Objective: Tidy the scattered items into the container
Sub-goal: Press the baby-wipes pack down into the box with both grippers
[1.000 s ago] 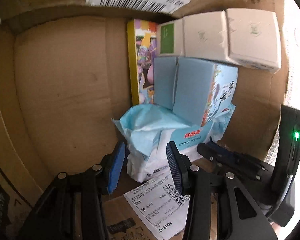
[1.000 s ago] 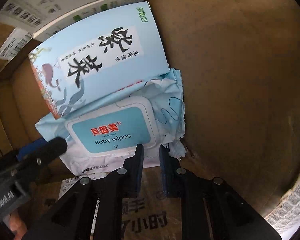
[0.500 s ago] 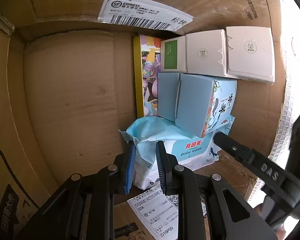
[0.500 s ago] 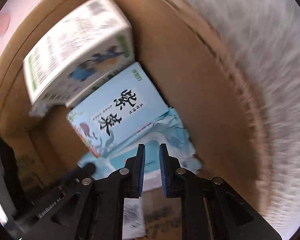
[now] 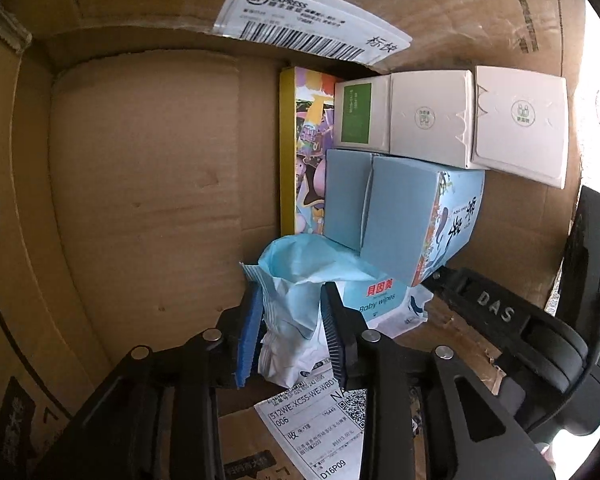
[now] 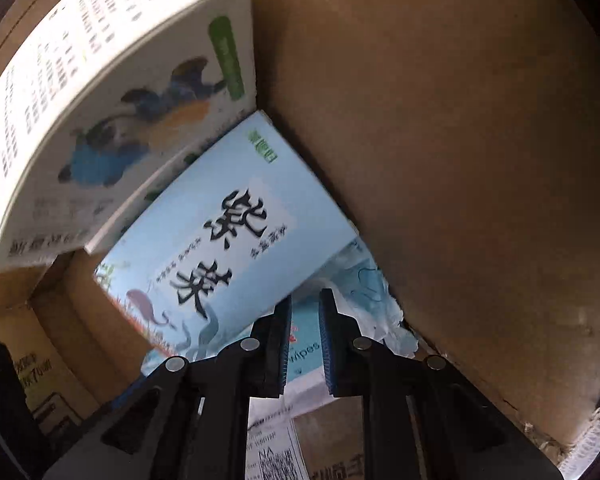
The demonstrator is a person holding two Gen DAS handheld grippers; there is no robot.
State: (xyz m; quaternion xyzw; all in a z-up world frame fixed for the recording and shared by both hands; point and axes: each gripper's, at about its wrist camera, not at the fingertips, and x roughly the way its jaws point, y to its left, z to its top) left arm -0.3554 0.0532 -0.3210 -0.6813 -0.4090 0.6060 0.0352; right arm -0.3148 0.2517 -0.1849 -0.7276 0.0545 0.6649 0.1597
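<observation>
Now my left claw point(image 5: 290, 334) is opening around the baby wipes pack point(image 5: 300, 300) after pinching it; my right claw point(image 6: 304, 344), closed and empty, has lifted away inside the cardboard box point(image 5: 140, 160).

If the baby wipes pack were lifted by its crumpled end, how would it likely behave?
Probably floppy: the baby wipes pack has soft, creased film bunched between the left gripper, whose jaws are opening. Likely to snag, since the blue box rests on it.

I see matt, rough cardboard box point(image 5: 148, 184) walls — and a glossy, crinkled plastic wipes pack point(image 5: 300, 304) between my ribbed pads.
</observation>
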